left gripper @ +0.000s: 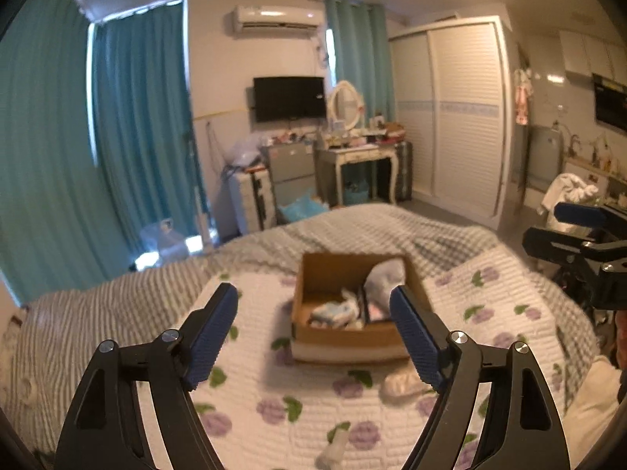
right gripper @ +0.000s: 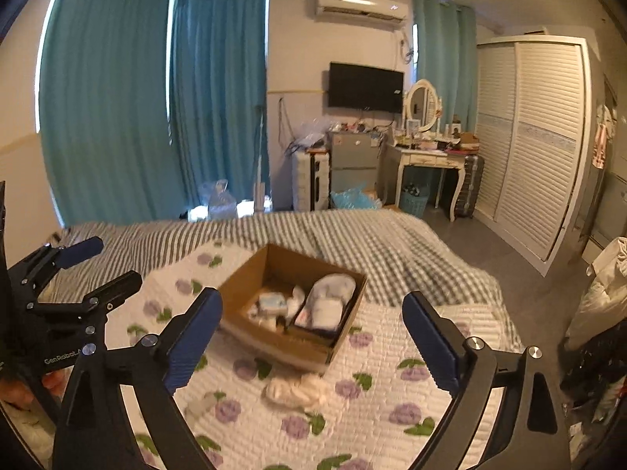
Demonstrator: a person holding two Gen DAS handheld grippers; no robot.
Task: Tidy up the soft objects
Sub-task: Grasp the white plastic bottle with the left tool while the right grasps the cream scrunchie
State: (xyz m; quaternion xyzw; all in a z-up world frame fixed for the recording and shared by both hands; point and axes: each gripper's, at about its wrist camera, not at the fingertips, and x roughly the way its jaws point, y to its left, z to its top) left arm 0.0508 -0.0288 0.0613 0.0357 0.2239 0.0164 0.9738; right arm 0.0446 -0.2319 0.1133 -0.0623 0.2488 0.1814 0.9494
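Claws both spread apart, empty: left claw (left gripper: 313, 333), right claw (right gripper: 313, 337). Cardboard box (right gripper: 254, 337) of soft items on bed (right gripper: 372, 243); pale cloth (right gripper: 296, 389) just beside box.

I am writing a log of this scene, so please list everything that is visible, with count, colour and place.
cardboard box: one, brown, on the floral blanket, holding folded pale soft items
loose soft items: two, whitish, on the blanket in front of the box
floral blanket: one, white with purple flowers, on the bed
striped cover: one, grey and white, over the bed
curtains: teal, along the windows
television: one, black, on the wall
air conditioner: one, white, above the television
wardrobe: one, white, on the right
left gripper: black with blue pads, open, empty
right gripper: same colours, open, empty
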